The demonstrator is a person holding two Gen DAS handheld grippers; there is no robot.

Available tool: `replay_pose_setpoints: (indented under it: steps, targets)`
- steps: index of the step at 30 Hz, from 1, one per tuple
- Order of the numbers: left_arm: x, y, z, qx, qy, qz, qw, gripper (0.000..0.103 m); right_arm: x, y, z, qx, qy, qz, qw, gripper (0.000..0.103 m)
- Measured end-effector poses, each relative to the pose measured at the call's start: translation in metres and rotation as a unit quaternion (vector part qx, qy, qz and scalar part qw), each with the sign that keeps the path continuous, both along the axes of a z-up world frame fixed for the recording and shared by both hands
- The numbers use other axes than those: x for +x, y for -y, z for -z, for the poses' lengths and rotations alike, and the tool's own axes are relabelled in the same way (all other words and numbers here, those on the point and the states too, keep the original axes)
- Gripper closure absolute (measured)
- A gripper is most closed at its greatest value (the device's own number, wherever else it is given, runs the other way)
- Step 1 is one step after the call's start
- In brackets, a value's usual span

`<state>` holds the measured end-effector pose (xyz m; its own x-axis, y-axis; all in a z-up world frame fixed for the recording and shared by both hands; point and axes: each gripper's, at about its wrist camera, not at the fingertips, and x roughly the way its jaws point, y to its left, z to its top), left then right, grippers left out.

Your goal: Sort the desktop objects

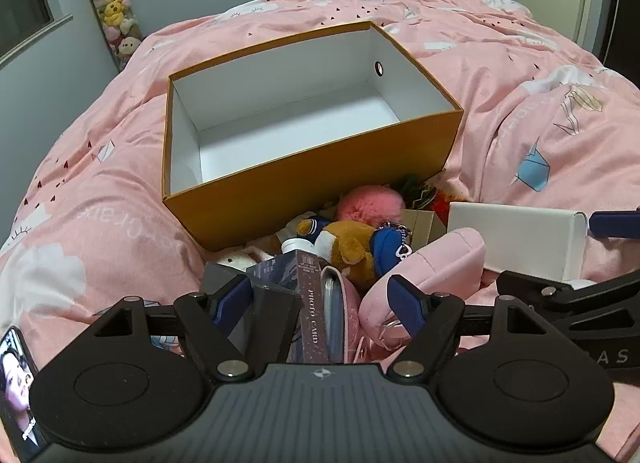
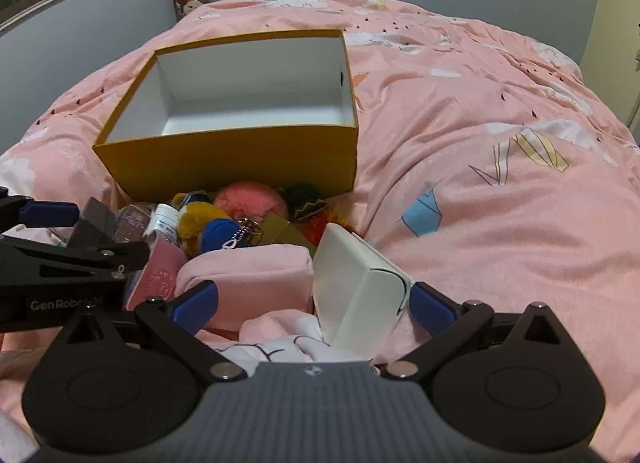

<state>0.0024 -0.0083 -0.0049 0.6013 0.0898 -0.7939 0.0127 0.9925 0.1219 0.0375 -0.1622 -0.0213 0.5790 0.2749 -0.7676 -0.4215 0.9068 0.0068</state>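
An empty orange box (image 1: 304, 187) with a white inside sits on the bed, also in the right wrist view (image 2: 240, 161). In front of it lies a pile: a brown plush toy (image 1: 348, 247), a pink pompom (image 1: 370, 203), a pink pouch (image 1: 436, 267), a white box (image 1: 516, 239) and a dark photo card box (image 1: 308, 303). My left gripper (image 1: 320, 301) is open wide, straddling the photo card box and a pink album. My right gripper (image 2: 312, 305) is open around the white box (image 2: 356, 291); its right pad is at the box's corner, its left pad well clear.
The pink duvet (image 2: 500, 123) covers the whole bed, with rumpled folds to the right of the pile. A phone (image 1: 16, 383) lies at the lower left. A tall tube of plush toys (image 1: 114, 19) stands in the far corner by the wall.
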Motion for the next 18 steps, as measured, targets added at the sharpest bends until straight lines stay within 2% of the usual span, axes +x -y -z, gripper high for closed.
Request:
replay_pose_setpoints:
  steps: [4,18]
  targets:
    - [-0.0006,-0.0030,0.0007,-0.007,0.003,0.001,1.0000,0.016,-0.0006,-0.0009,0.0017,-0.005,0.000,-0.004,1.000,0.001]
    - [-0.0035,0.0020,0.0032,0.006,0.008,0.005,0.9999,0.018,0.0016,0.0001,0.0071,-0.005,-0.016,-0.001,1.000,0.001]
